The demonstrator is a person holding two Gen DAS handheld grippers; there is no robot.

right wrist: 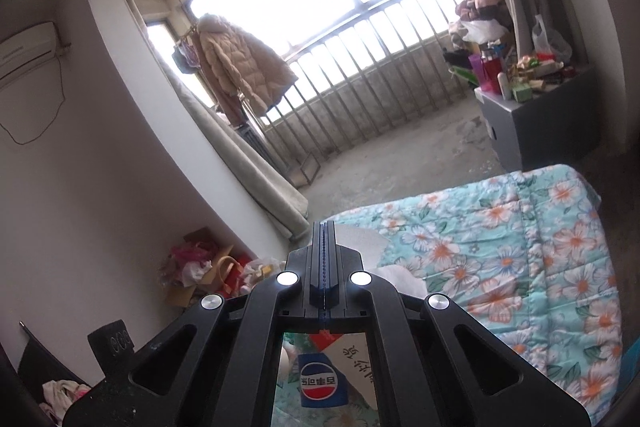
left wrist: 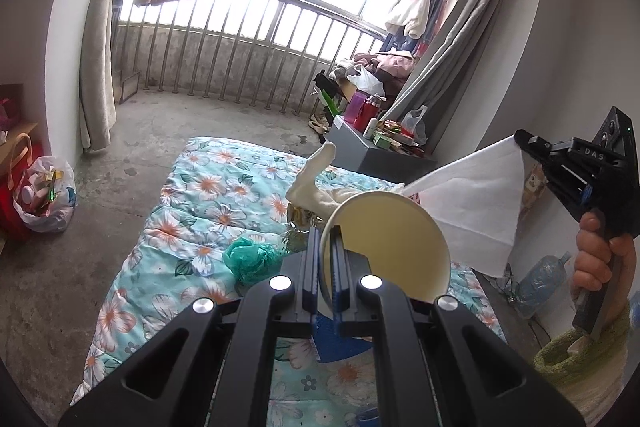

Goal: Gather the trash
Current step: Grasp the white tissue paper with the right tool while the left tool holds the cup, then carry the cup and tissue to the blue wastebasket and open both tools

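My left gripper (left wrist: pixel 329 239) is shut on the rim of a blue Pepsi paper cup (left wrist: pixel 394 243) and holds it tilted above the floral quilt (left wrist: pixel 200 187), its pale inside facing me. My right gripper (left wrist: pixel 524 139) is shut on a white paper napkin (left wrist: pixel 476 203) and holds it up just right of the cup's mouth. In the right wrist view the closed right gripper (right wrist: pixel 324 227) pinches the napkin (right wrist: pixel 370 241), and the cup (right wrist: pixel 320 381) shows below between the arms. A crumpled green plastic bag (left wrist: pixel 250 257) and a white sock (left wrist: pixel 316 173) lie on the quilt.
A white trash bag (left wrist: pixel 44 199) full of wrappers stands on the concrete floor at left. A grey cabinet (left wrist: pixel 376 157) piled with bottles and boxes stands beyond the bed. A large water jug (left wrist: pixel 538 283) sits by the right wall. Window bars (left wrist: pixel 240 39) and curtains stand behind.
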